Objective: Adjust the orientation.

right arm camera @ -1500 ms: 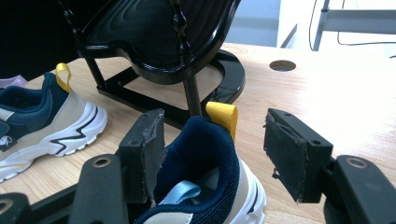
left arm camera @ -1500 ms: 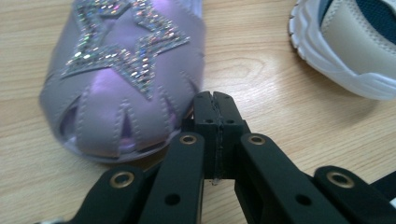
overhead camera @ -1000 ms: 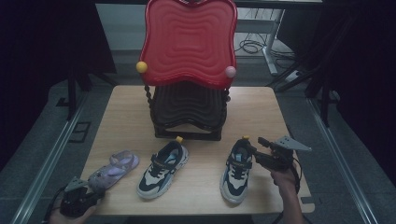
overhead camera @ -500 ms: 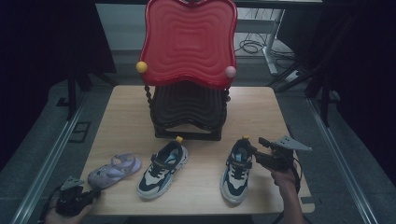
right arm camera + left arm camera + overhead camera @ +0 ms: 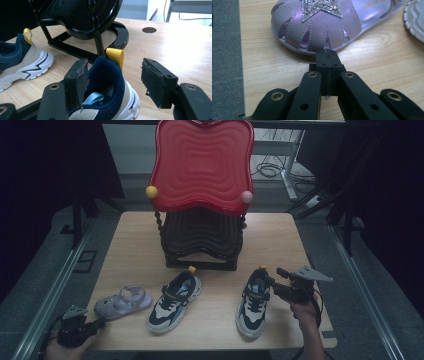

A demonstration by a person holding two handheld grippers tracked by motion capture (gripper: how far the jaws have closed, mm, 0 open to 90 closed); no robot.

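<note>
Your left gripper (image 5: pixel 327 53) has its jaws pressed together on nothing, the tips just before the toe of the shiny lilac sandal with a glitter star (image 5: pixel 324 22). Your right gripper (image 5: pixel 117 82) is spread around the heel of the navy and cream sneaker with a yellow loop (image 5: pixel 107 75), near the table's (image 5: pixel 135 245) front edge.

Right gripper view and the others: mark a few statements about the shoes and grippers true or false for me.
1. The right gripper has its fingers open around the heel of the right sneaker. True.
2. The left gripper is clamped on the purple sandal. False: its fingers are shut on nothing, the tips just short of the sandal's toe.
3. Both sneakers have a yellow heel loop. True; the left sneaker has one too.
4. The sandal lies between the two sneakers. False: it lies left of both.
5. The red chair lies tipped over. False: it stands upright on the table.
</note>
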